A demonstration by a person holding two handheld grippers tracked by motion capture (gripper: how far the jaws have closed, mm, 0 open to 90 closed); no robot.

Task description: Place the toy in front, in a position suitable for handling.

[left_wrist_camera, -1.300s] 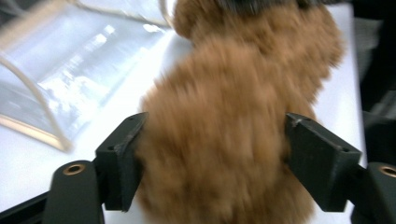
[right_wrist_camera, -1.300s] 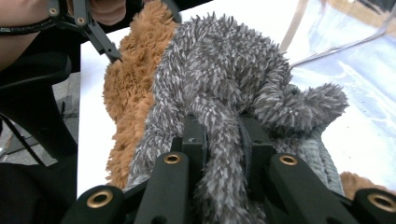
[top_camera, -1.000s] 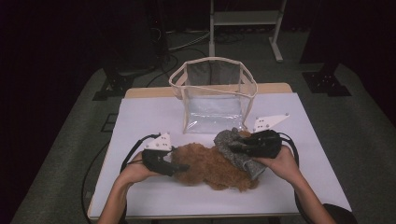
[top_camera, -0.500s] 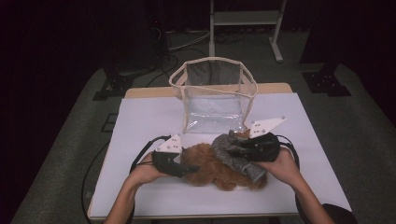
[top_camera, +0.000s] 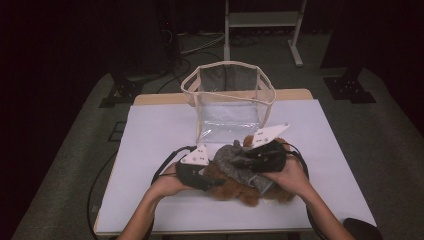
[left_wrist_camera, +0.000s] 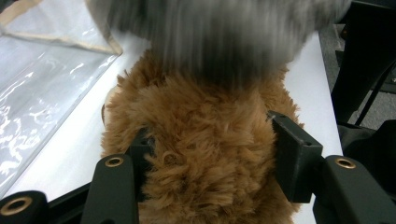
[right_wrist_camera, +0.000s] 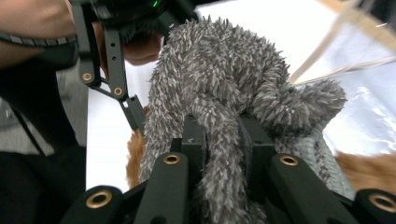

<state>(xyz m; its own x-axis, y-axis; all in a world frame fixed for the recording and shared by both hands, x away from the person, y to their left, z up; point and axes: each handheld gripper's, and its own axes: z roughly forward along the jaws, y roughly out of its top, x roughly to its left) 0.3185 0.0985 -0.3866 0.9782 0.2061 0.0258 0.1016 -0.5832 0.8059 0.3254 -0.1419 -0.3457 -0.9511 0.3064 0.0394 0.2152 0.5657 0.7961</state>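
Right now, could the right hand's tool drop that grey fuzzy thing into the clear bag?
Probably yes. The right gripper has its fingers shut on the grey plush, and the clear bag stands open-topped just behind it, with nothing between them.

High view overhead facing forward, gripper views close, sharing brown plush (top_camera: 240, 187)

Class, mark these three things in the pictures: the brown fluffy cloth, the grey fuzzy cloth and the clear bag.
brown fluffy cloth (left_wrist_camera: 205, 154), left gripper view, middle of its pile
grey fuzzy cloth (right_wrist_camera: 219, 70), right gripper view, upper fold
clear bag (top_camera: 227, 112), high view, front wall
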